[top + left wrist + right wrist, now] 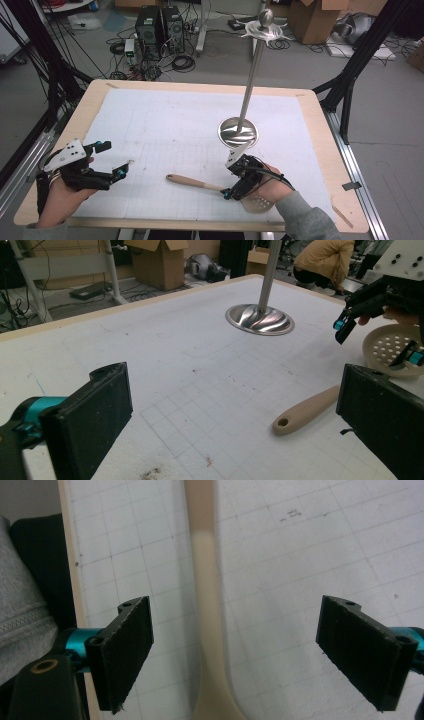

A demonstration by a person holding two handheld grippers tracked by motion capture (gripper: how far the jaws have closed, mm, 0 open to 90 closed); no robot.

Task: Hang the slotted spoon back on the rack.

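On the gridded table, near its front edge, the right gripper hangs wide open astride the slotted spoon, whose narrow neck may slip a careless squeeze, while the left gripper waits open, holding nothing.

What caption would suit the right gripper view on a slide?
Open right gripper poised above the beige slotted spoon's neck, jaws either side and clear of it, on the gridded white mat.

Bright, even light from overhead, and the white table sheet gleams pale. Soft glare on the steel dish at the sheet's far side; short shadows beneath it. In the gripper views the black pads look soft, perhaps out of focus. Everything is slightly grainy.
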